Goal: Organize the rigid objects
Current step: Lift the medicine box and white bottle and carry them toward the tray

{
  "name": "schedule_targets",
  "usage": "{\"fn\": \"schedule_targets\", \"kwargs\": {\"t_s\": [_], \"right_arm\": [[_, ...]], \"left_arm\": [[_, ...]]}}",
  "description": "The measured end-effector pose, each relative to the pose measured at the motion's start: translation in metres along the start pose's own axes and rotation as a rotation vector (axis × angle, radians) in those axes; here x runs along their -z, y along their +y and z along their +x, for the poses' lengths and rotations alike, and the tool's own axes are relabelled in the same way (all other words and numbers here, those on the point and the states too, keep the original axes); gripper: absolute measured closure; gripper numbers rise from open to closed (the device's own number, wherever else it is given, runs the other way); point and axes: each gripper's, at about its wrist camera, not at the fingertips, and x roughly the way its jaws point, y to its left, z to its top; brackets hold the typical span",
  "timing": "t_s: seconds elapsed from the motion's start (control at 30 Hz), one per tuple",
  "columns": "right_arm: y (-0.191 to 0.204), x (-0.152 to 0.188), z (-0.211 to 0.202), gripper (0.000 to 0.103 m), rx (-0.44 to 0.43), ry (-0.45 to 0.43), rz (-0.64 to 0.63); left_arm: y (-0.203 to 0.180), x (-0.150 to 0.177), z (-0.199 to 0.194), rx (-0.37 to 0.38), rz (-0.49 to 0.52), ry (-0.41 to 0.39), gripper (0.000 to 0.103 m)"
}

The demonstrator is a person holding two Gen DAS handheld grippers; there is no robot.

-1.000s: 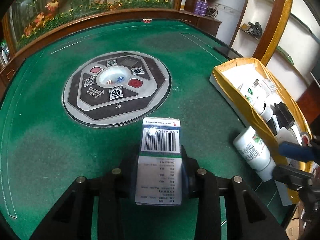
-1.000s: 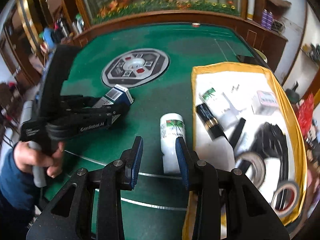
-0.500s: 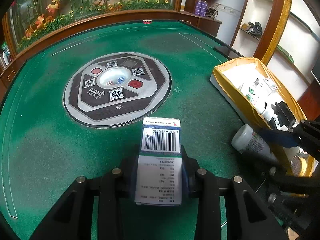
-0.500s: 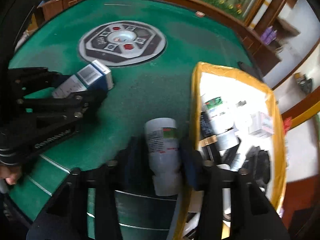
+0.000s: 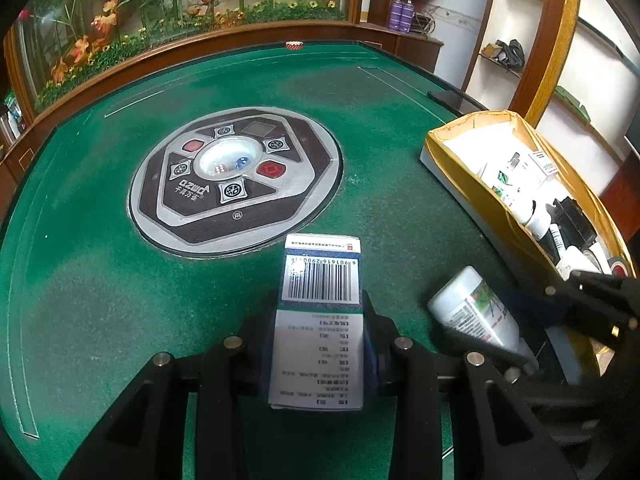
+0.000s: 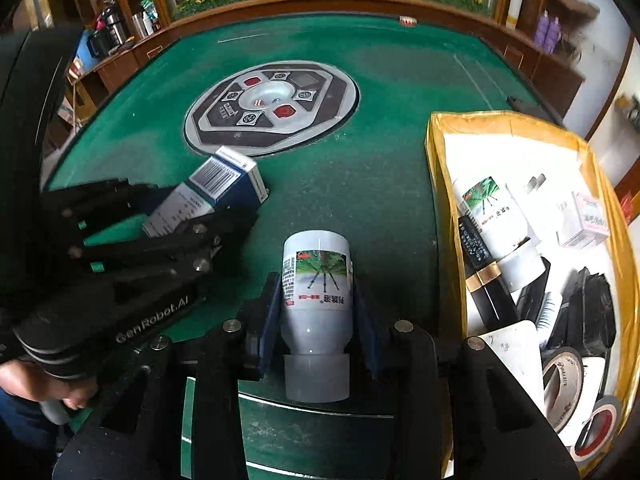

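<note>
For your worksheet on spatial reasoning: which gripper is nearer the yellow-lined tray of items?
Right. The right gripper, holding the white bottle, sits beside the tray; the left gripper, holding the box, is farther off.

Box (image 5: 318, 320): white and blue carton, barcode panel facing up, printed text below it; sat lengthwise between the left claw (image 5: 320, 344) pads, pinched at both long sides, far end jutting beyond the tips.

Bottle (image 6: 316, 292): white plastic, green plant label, cap toward the camera; sat between the right claw (image 6: 316, 312) pads, clamped at its shoulder, base pointing away.
</note>
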Motion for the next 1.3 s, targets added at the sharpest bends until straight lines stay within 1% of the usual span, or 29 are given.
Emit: {"fn": "schedule_targets", "kwargs": {"t_s": [0.07,0.1,0.13,0.17,0.27,0.5,0.53,0.6,0.63,0.73,0.83,0.97,1.07,1.23,1.27,1.3], "right_arm": [[0.007,0.006,0.003,0.069,0.022,-0.007,-0.007],[0.012,0.009,0.003,0.069,0.048,-0.024,-0.013],[0.011,0.01,0.003,0.068,0.055,-0.032,0.0],[0.01,0.011,0.004,0.068,0.055,-0.04,0.019],[0.01,0.012,0.004,0.068,0.06,-0.049,0.005],[0.006,0.014,0.001,0.067,0.036,-0.062,0.029],[0.007,0.014,0.001,0.062,0.034,-0.062,0.029],[0.008,0.015,0.0,0.051,0.001,-0.061,0.021],[0.01,0.015,0.0,0.051,0.0,-0.06,0.015],[0.015,0.015,0.001,0.051,0.031,-0.056,-0.005],[0.012,0.015,0.001,0.051,0.019,-0.058,0.011],[0.012,0.015,0.0,0.052,0.021,-0.06,0.022],[0.012,0.015,0.001,0.052,0.019,-0.061,0.033],[0.015,0.014,0.002,0.052,0.041,-0.057,0.019],[0.014,0.014,0.002,0.054,0.04,-0.059,0.025],[0.014,0.014,0.002,0.06,0.048,-0.06,0.029]], "left_arm": [[-0.002,0.001,0.0,-0.01,0.009,-0.005,0.067],[-0.003,0.001,0.001,-0.017,0.014,-0.01,0.067],[-0.004,0.002,0.001,-0.023,0.018,-0.014,0.067],[-0.005,0.002,0.001,-0.027,0.021,-0.017,0.067],[-0.004,0.002,0.001,-0.028,0.019,-0.025,0.067],[-0.005,0.004,0.002,-0.035,0.023,-0.051,0.067],[-0.006,0.004,0.002,-0.039,0.025,-0.055,0.067],[-0.007,0.004,0.002,-0.045,0.031,-0.061,0.066],[-0.007,0.004,0.002,-0.046,0.032,-0.062,0.066],[-0.006,0.003,0.003,-0.046,0.028,-0.067,0.065],[-0.007,0.003,0.003,-0.051,0.029,-0.07,0.064],[-0.004,0.002,0.005,-0.056,0.015,-0.069,0.058],[-0.004,0.001,0.005,-0.058,0.017,-0.07,0.058],[-0.004,0.002,0.006,-0.057,0.016,-0.071,0.058],[-0.004,0.002,0.006,-0.057,0.016,-0.071,0.058],[-0.003,0.002,0.006,-0.057,0.015,-0.071,0.058]]}}
